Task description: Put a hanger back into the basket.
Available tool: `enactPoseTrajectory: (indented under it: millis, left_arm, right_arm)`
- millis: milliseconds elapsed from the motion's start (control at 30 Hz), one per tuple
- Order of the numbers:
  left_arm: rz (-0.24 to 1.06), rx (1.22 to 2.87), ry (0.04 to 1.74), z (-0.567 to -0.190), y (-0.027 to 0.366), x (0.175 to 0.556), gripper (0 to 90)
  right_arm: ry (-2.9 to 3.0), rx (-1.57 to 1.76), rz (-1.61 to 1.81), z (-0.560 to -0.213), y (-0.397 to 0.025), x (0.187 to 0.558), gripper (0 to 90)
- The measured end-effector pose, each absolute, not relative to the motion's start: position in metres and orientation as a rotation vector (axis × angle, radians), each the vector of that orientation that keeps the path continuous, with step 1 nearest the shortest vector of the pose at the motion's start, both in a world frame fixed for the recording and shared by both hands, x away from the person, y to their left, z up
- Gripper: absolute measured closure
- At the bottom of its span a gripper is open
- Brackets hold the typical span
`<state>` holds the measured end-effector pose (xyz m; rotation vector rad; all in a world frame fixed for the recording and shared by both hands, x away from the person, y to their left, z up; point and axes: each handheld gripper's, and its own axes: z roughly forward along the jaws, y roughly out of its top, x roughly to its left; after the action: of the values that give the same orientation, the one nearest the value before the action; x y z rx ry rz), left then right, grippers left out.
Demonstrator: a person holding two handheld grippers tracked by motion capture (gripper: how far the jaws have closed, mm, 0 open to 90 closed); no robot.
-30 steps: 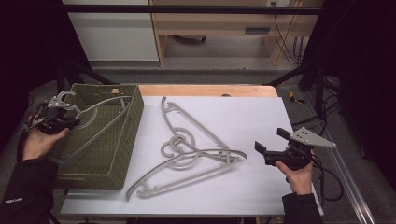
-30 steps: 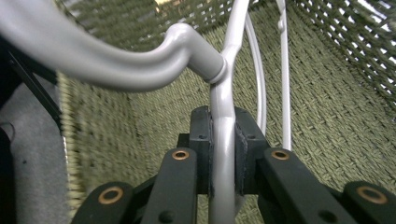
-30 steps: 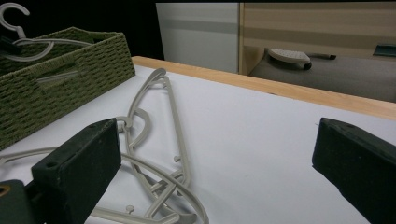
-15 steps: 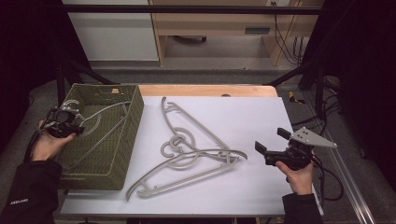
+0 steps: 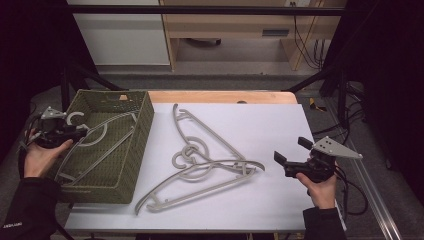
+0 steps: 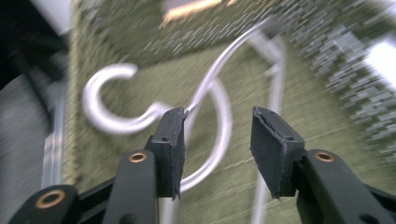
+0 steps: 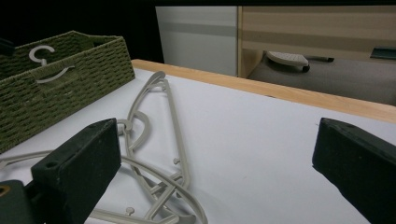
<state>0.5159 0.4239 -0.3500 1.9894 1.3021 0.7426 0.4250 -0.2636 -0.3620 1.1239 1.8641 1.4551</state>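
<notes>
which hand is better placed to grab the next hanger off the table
Right, probably. The right gripper sits open just beside the tangled hangers on the table, jaws facing them. The left gripper is over the green basket, open above the hanger lying inside it.

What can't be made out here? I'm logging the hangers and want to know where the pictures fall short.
- Grey plastic hanger in the green woven basket: the left gripper view is motion-blurred, so whether the open left gripper touches its hook is unclear.
- Two grey hangers on the white table: in the right gripper view, the open right gripper and the bottom edge cut them off.
</notes>
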Motion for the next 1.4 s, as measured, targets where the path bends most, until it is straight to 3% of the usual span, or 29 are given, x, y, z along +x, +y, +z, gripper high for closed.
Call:
enactPoseTrajectory:
  millis: [133, 400, 567, 833, 1400]
  left_arm:
    - [0.750, 1.932, 1.254, -0.341, 0.410, 0.503, 42.7]
    - [0.608, 1.822, 1.121, -0.331, 0.372, 0.478, 26.2]
    - [0.585, 1.793, 1.034, -0.332, 0.350, 0.465, 17.1]
    - [0.555, 1.770, 0.940, -0.341, 0.317, 0.449, 15.5]
    - [0.510, 1.939, 0.805, -0.355, 0.251, 0.433, 18.4]
  right_arm:
    - [1.858, 1.126, 1.458, -0.361, -0.265, 0.425, 1.4]
    - [1.864, 1.140, 1.450, -0.363, -0.263, 0.426, 1.3]
    - [1.863, 1.132, 1.453, -0.363, -0.263, 0.425, 1.3]
    - [1.864, 1.131, 1.456, -0.362, -0.264, 0.425, 1.3]
    - [1.876, 1.118, 1.455, -0.363, -0.260, 0.424, 1.3]
